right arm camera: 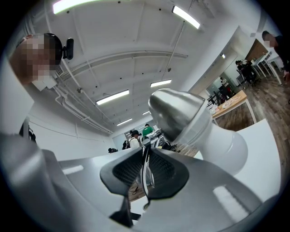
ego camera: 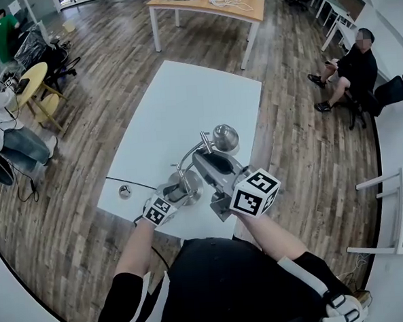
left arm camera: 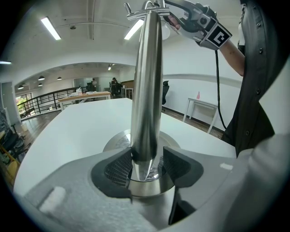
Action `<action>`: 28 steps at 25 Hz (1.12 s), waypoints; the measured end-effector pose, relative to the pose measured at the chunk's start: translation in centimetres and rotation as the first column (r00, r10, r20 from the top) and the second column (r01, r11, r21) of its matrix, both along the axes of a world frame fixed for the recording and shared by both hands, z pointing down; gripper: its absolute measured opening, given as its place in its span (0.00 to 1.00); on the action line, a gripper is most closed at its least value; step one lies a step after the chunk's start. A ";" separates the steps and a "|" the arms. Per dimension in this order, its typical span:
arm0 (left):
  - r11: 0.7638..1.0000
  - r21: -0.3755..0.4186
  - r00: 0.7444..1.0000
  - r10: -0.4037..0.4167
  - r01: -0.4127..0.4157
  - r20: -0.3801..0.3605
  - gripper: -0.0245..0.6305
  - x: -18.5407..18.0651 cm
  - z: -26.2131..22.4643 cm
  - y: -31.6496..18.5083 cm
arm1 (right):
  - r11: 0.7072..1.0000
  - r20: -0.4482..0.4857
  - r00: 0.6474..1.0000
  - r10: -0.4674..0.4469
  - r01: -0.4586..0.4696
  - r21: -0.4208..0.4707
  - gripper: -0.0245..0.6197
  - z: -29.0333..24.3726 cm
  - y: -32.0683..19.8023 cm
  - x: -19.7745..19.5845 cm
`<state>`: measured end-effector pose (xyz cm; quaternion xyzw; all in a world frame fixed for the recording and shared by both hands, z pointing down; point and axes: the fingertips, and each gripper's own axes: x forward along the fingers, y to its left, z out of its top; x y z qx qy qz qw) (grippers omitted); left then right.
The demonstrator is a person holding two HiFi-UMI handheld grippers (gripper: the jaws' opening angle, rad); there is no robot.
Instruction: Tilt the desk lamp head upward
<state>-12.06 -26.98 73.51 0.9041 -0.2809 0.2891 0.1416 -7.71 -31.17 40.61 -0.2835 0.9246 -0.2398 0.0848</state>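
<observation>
Left gripper (left arm camera: 146, 166) clamped on the lamp stem (left arm camera: 147, 90), just above its base (left arm camera: 115, 141). Right gripper (right arm camera: 146, 172) pinched narrow on a thin metal tab (right arm camera: 144, 156) (seemingly part of the lamp head (right arm camera: 181, 111)). The grip looks set; next, swing the head upward while bracing the stem. The lamp stands on a white table (ego camera: 184, 103), and nothing blocks the way.
</observation>
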 end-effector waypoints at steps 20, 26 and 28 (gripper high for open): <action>1.000 0.018 1.000 -0.008 0.008 -0.007 0.38 0.1 -0.1 -0.1 | 0.993 -0.050 0.996 -0.078 0.083 0.086 0.10 -1.3 0.9 -2.3; 1.000 0.021 1.000 -0.004 0.005 -0.010 0.38 0.2 -0.2 0.1 | 0.986 -0.061 0.992 -0.108 0.114 0.119 0.10 -1.7 1.5 -3.1; 1.000 0.020 1.000 -0.005 0.005 -0.013 0.38 0.3 -0.3 0.1 | 0.983 -0.065 0.990 -0.122 0.130 0.132 0.10 -1.8 1.7 -3.5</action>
